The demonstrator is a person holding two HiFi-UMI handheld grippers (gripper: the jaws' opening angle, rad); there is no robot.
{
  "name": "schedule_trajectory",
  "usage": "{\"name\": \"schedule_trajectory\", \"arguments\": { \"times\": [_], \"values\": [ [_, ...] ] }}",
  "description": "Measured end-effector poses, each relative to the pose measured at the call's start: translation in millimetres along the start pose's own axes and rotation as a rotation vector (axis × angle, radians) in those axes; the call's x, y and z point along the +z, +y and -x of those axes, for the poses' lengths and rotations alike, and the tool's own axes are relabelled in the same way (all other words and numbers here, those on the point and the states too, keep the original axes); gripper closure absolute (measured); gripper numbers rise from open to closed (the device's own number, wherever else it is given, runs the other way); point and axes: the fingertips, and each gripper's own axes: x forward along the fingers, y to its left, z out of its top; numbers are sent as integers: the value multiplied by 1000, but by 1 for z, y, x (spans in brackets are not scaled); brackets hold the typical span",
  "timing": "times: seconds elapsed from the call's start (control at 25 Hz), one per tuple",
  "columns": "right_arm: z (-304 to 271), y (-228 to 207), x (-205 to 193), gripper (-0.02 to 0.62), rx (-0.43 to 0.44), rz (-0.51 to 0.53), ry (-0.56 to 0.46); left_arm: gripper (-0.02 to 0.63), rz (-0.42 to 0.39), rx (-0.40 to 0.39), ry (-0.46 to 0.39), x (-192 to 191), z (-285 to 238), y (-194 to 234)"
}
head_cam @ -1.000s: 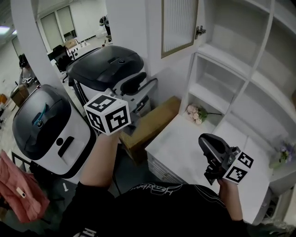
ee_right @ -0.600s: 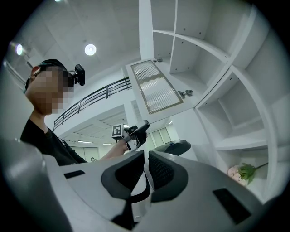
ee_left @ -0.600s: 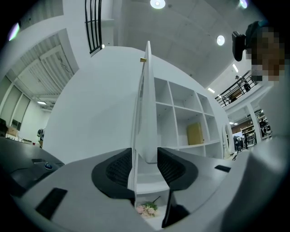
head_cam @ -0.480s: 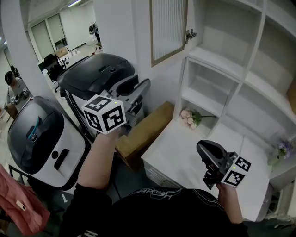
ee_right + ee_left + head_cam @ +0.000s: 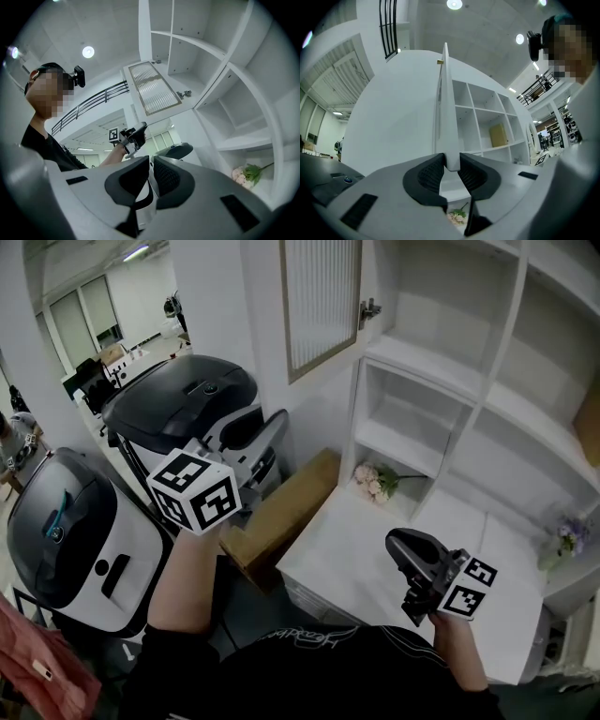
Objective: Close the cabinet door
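Left claw, jaws just closing, pinches the bottom corner of the upright, edge-on cabinet door at frame centre; right claw, pressed together, sits farther off.

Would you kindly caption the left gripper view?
Left claw, jaws just closing, clamps the edge of the open cabinet door.

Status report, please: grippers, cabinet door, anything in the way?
Left gripper, jaws just closing, pinching lower edge of cabinet door. Right gripper shut, empty, low over the counter. Door stands open, swung out from shelf unit. No obstruction seen.
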Motion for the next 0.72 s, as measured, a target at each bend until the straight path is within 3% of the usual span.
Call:
{"name": "schedule_trajectory", "arguments": {
  "times": [0.44, 0.72],
  "values": [
    [28, -6, 18, 538, -6, -5, 2, 479, -59, -46, 36, 0, -14, -40],
    [46, 4, 38, 538, 31, 20, -5, 476, -53, 12, 51, 0, -23, -62]
  ]
}}
